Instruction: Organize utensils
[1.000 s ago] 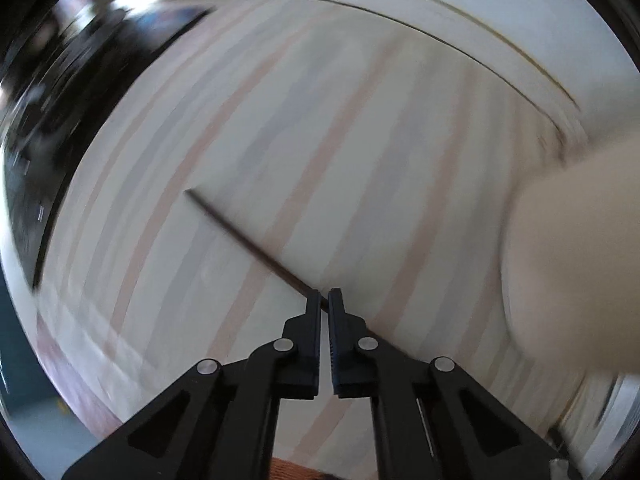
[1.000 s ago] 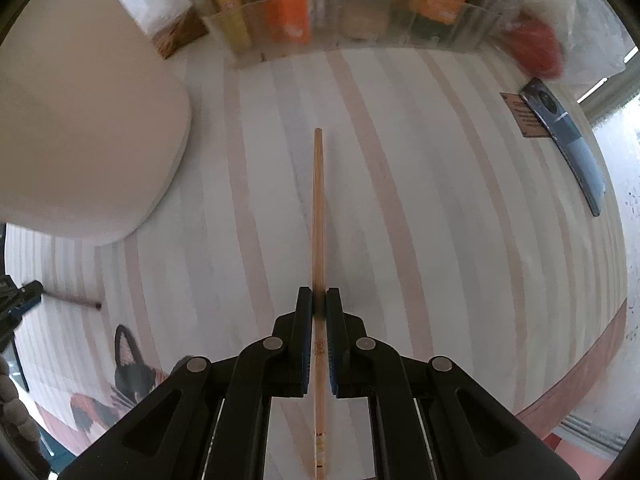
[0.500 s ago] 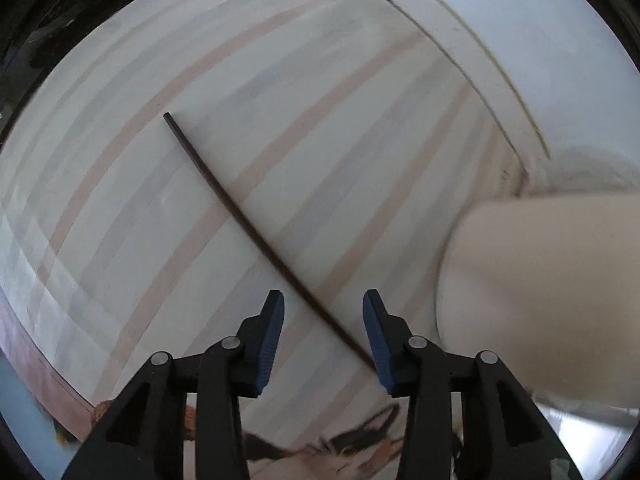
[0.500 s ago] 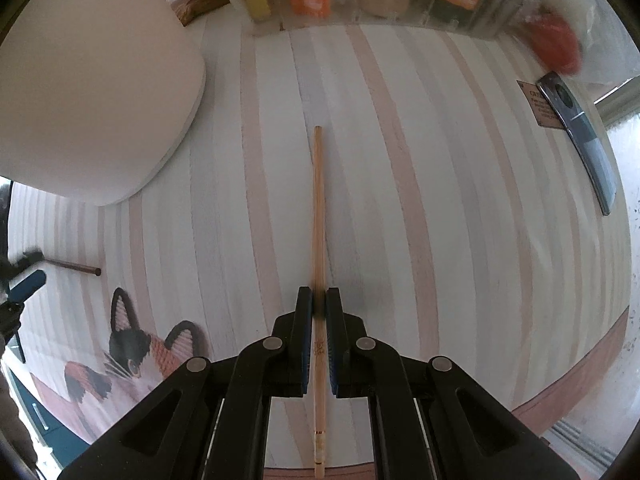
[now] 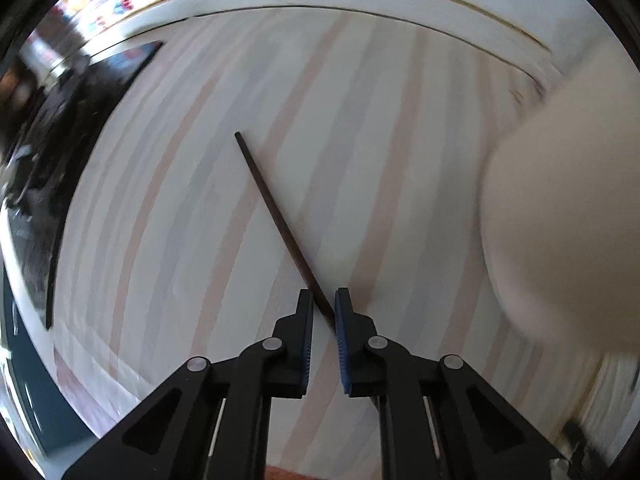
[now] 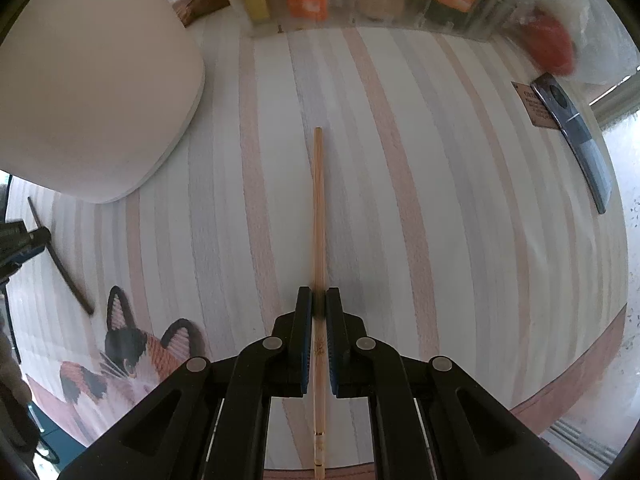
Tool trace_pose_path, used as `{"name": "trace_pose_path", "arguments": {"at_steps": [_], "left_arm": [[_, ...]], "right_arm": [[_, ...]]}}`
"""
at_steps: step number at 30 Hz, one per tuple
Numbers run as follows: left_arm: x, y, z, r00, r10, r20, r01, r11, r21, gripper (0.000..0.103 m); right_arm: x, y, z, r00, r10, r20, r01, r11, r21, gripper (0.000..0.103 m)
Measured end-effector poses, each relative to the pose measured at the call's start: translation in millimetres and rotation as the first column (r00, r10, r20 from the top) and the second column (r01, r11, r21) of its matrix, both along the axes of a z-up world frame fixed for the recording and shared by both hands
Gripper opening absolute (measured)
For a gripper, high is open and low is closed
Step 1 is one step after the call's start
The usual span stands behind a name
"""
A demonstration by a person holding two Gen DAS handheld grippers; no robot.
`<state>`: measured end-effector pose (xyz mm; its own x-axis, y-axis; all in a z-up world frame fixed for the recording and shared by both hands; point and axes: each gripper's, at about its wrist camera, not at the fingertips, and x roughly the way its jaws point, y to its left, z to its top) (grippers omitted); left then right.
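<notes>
My left gripper [image 5: 322,300] is shut on a dark brown chopstick [image 5: 276,216], which runs up and left from the jaws over the striped tablecloth. The same dark chopstick [image 6: 60,258] and the left gripper's fingers [image 6: 34,237] show at the left edge of the right wrist view. My right gripper [image 6: 319,300] is shut on a light bamboo chopstick [image 6: 318,200], which points straight ahead and sticks out behind the jaws. A cream utensil holder [image 6: 88,92] stands at the upper left; it also fills the right of the left wrist view [image 5: 560,216].
A clear bin [image 6: 360,4] of boxes and packets stands at the table's far edge. A red object [image 6: 552,46], a small card [image 6: 536,106] and a dark remote-like bar [image 6: 576,136] lie at the right. A cat picture [image 6: 128,356] is printed on the cloth.
My left gripper was open over the dark chopstick half a second ago and has now closed on it. My right gripper still holds the bamboo chopstick in the same place.
</notes>
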<state>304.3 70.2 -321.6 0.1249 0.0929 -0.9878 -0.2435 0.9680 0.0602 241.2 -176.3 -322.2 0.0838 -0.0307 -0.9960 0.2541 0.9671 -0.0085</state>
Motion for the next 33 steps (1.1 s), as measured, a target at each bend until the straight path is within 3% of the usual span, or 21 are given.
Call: {"name": "trace_pose_path", "arguments": {"at_steps": [5,8,11,14,17,20,23,25,27,30,33], "left_arm": [[-41.8,-26.2,-0.5,0.971,-0.236,-0.029,0.233,0.969,-0.086,0.009],[-64.3,-32.5,-3.3,0.954,-0.295,-0.047,0.283,0.943,-0.174,0.008],[-65.6,-39.7,-6.5,0.962,-0.268,-0.056,0.249,0.942,-0.223,0.009],[-63.2,-34.0,-8.5,0.987,-0.151,-0.055,0.131,0.957,-0.260,0.011],[-60.2,-35.4,-10.4,0.997,-0.065,-0.041,0.054,0.973,-0.225,0.011],[-63.7,-54.1,-12.8,0.994,-0.106,-0.041,0.101,0.988,-0.118,0.004],[-70.3,-82.4,-14.0,0.967,-0.255,-0.019,0.252,0.963,-0.096,0.003],[-82.6,-100.8,-15.5,0.930,-0.367,-0.015,0.364,0.927,-0.087,0.003],[-94.4,-109.6,-19.7,0.916,-0.399,-0.028,0.396,0.914,-0.085,0.003],[-115.7,-114.9,-24.1,0.936,-0.351,-0.033,0.345,0.930,-0.128,0.004],[-107.4,-82.6,-24.5,0.954,-0.298,-0.028,0.291,0.945,-0.153,0.007]], "right_arm": [[-5.0,-8.2,-1.0,1.000,0.026,-0.010,-0.026,1.000,0.018,0.007],[-6.9,-14.0,0.3,0.999,0.048,-0.023,-0.047,0.998,0.039,0.007],[-5.9,-14.4,-0.3,0.996,0.083,-0.035,-0.081,0.995,0.055,0.007],[-2.8,-14.3,-1.7,0.992,0.112,-0.058,-0.109,0.992,0.060,0.007],[-1.7,-12.1,-3.8,0.989,0.128,-0.067,-0.124,0.991,0.054,0.007],[-2.7,-8.2,-4.7,0.986,0.148,-0.071,-0.147,0.989,0.024,0.007],[-5.2,-2.9,-5.9,0.984,0.163,-0.072,-0.161,0.986,0.035,0.007],[-8.9,-0.1,-6.9,0.980,0.182,-0.080,-0.175,0.981,0.086,0.007],[-12.8,2.3,-6.7,0.977,0.193,-0.086,-0.183,0.977,0.110,0.007],[-18.6,-2.3,-7.4,0.978,0.190,-0.083,-0.178,0.976,0.127,0.007],[-16.5,-9.3,-9.7,0.981,0.168,-0.100,-0.153,0.977,0.149,0.007]]}}
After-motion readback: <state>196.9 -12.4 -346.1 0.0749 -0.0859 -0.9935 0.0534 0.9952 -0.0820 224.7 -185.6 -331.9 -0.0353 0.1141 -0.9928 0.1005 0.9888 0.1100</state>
